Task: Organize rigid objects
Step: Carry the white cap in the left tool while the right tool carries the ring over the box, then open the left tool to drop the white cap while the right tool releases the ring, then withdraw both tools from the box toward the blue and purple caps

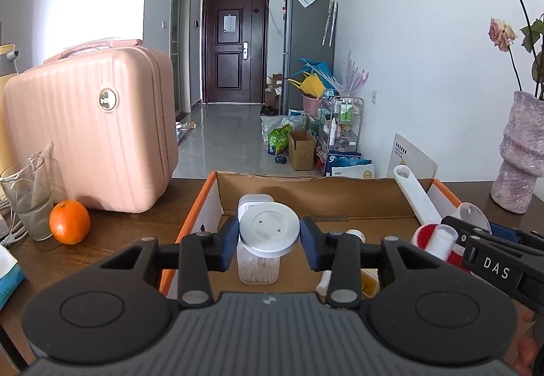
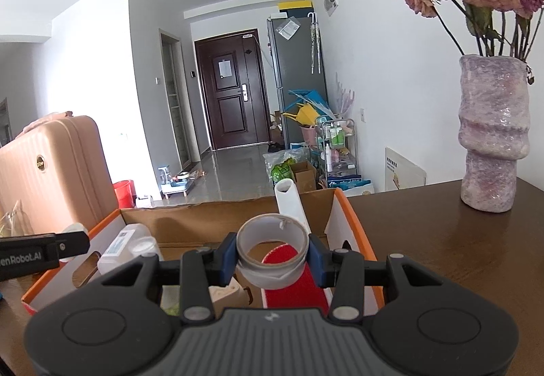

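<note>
My left gripper point(image 1: 269, 237) is shut on a clear plastic jar with a silver lid point(image 1: 268, 231), held above the open cardboard box point(image 1: 306, 192) with orange edges. The jar's body point(image 1: 258, 268) hangs below the blue pads. My right gripper point(image 2: 272, 255) is shut on a roll of tape point(image 2: 272, 240), held over the same box point(image 2: 190, 217). Inside the box lie a red-and-white brush point(image 2: 292, 291) with a white handle point(image 2: 290, 202), a white bottle point(image 2: 119, 248) and other small items. The right gripper's finger point(image 1: 489, 253) shows at the right edge of the left wrist view.
A pink suitcase point(image 1: 91, 127), a glass point(image 1: 27, 195) and an orange point(image 1: 69, 222) stand on the dark wooden table left of the box. A mauve vase of dried roses point(image 2: 493, 134) stands to the right. Beyond the table lies a hallway with a door and clutter.
</note>
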`<state>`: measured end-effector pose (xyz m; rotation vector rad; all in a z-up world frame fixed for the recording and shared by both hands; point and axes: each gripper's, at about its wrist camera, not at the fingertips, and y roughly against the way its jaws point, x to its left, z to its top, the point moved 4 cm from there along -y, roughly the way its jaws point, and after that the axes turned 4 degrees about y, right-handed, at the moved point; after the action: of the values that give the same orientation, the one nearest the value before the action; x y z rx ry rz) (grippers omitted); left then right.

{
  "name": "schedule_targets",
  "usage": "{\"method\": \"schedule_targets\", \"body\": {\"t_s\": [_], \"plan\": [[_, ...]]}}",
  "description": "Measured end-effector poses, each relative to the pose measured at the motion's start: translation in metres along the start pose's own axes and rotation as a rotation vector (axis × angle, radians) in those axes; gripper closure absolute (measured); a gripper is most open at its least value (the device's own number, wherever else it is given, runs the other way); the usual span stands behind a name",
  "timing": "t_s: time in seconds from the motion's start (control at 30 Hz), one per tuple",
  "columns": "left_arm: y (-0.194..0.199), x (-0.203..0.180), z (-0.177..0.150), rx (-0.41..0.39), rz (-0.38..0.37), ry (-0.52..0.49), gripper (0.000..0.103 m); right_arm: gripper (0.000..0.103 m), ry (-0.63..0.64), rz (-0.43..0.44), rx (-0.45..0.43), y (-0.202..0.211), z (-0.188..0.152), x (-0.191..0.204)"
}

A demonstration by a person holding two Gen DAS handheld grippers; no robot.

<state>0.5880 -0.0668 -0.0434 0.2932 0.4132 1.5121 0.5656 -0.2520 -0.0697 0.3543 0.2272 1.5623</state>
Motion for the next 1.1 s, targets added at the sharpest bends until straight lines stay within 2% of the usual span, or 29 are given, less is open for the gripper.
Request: {"method": "schedule_targets", "body": {"t_s": [0.3,0.6,0.63,0.67,0.73,0.8,0.83,0.87,0.93,1.0,1.1], "plan": [[-0.015,-0.005,0.003,-0.004,0.007,-0.036,0.063,0.061,0.020,0.008,0.004,-0.011,0.002,0.002],[-0.024,-0.003,-0.002,0.024,0.002,-0.045,0.061,0.061,0.029,0.014,0.028,-0.012,-0.001,0.002],[-0.023,-0.003,-0.002,0.019,0.005,-0.049,0.053,0.060,0.027,0.009,0.032,-0.012,-0.002,0.002],[-0.022,-0.002,-0.002,0.016,0.005,-0.046,0.037,0.060,0.024,0.003,0.034,-0.012,-0.002,0.001],[-0.019,-0.001,-0.002,-0.004,0.024,-0.036,0.015,0.055,0.011,0.002,0.035,-0.012,-0.001,-0.001],[-0.016,0.000,-0.001,-0.028,0.046,-0.033,0.005,0.034,-0.003,-0.009,0.032,-0.011,-0.001,-0.003],[-0.016,0.001,-0.001,-0.033,0.050,-0.028,0.000,0.026,-0.010,-0.019,0.028,-0.010,-0.001,-0.005],[-0.015,0.002,0.000,-0.043,0.062,-0.024,0.000,0.016,-0.015,-0.027,0.019,-0.009,-0.001,-0.006],[-0.016,0.003,0.000,-0.046,0.077,-0.021,0.000,0.012,-0.020,-0.035,0.008,-0.007,-0.001,-0.006],[-0.018,0.004,0.000,-0.036,0.075,-0.010,0.000,0.003,-0.027,-0.037,0.006,-0.007,-0.001,-0.007],[-0.020,0.007,0.000,-0.029,0.077,0.000,0.000,0.001,-0.037,-0.041,0.002,-0.007,-0.001,-0.008]]}}
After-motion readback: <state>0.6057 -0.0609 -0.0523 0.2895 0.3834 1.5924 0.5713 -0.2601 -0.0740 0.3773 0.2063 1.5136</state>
